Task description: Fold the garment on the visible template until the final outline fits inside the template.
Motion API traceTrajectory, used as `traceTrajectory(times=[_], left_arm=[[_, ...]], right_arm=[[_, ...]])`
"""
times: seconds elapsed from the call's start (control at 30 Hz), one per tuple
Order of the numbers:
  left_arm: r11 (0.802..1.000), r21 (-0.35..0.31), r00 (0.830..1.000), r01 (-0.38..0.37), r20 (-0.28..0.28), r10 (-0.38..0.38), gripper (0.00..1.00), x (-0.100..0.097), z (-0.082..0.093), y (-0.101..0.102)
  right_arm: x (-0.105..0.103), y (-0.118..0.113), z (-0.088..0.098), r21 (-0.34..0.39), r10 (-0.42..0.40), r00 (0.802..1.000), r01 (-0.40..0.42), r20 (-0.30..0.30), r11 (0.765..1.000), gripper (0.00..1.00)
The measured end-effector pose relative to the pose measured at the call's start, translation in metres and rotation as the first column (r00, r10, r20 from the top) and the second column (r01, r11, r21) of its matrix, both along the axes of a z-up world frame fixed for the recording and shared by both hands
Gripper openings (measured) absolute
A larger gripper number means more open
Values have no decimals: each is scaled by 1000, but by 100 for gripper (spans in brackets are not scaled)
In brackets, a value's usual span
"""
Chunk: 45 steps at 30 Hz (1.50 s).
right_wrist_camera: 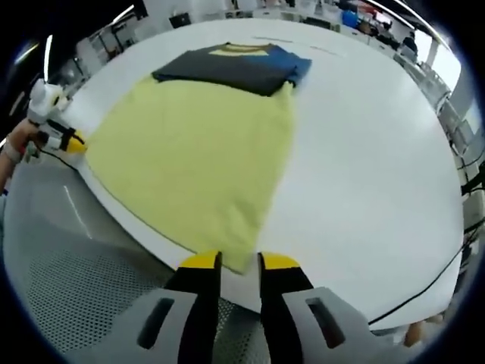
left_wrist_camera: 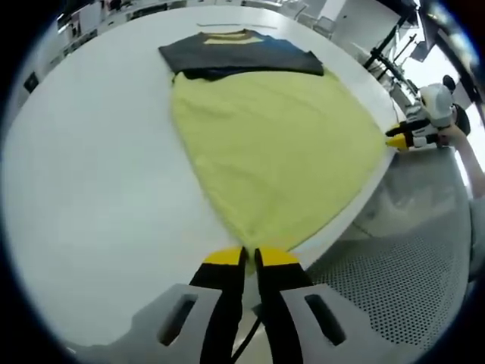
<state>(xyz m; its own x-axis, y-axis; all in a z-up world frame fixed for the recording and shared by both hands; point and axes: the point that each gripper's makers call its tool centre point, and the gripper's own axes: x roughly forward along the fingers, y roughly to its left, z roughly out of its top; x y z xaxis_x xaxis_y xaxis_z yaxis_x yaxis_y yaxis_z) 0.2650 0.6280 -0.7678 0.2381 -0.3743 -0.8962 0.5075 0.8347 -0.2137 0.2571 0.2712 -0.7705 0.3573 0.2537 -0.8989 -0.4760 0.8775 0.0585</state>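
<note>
A T-shirt lies flat on the white table (left_wrist_camera: pixel 91 189), its yellow lower part (left_wrist_camera: pixel 265 152) (right_wrist_camera: pixel 197 152) toward me and its dark grey and blue top (left_wrist_camera: pixel 242 57) (right_wrist_camera: pixel 235 67) at the far end. My left gripper (left_wrist_camera: pixel 250 256) is shut on one corner of the yellow hem at the table's near edge. My right gripper (right_wrist_camera: pixel 239 262) has its jaws apart, with the other hem corner lying between the tips. Each gripper also appears in the other's view: the right gripper (left_wrist_camera: pixel 400 139) at the right, the left gripper (right_wrist_camera: pixel 72 142) at the left, each held in a hand.
The table edge (left_wrist_camera: pixel 356 205) runs under the hem, and a grey perforated surface (left_wrist_camera: pixel 409 258) (right_wrist_camera: pixel 68 265) lies below it. Thin marks (left_wrist_camera: pixel 227 25) sit on the table beyond the collar. A black cable (right_wrist_camera: pixel 439 280) hangs off the right side. Furniture stands in the background.
</note>
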Motion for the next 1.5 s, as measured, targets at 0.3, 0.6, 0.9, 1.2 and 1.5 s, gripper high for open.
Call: traceTrajectory(times=[0.3, 0.6, 0.9, 1.2, 1.5], left_arm=[[1000, 3, 1000, 6, -6, -6, 1, -1, 0, -2], [1000, 4, 1000, 11, -10, -11, 1, 0, 0, -2], [1000, -1, 1000, 0, -13, 0, 0, 0, 0, -2], [1000, -5, 1000, -10, -9, 10, 0, 0, 0, -3], [1000, -19, 1000, -11, -3, 11, 0, -3, 6, -2]], right_arm=[[-2, 4, 0, 5, 36, 999, -36, -3, 999, 7], [-3, 6, -1, 32, 16, 999, -15, -33, 999, 4], [-3, 6, -2, 23, 29, 998, -28, -54, 999, 4], [-4, 5, -2, 21, 52, 998, -52, -33, 998, 3], [-5, 4, 1, 79, 8, 1000, -6, -26, 997, 3]])
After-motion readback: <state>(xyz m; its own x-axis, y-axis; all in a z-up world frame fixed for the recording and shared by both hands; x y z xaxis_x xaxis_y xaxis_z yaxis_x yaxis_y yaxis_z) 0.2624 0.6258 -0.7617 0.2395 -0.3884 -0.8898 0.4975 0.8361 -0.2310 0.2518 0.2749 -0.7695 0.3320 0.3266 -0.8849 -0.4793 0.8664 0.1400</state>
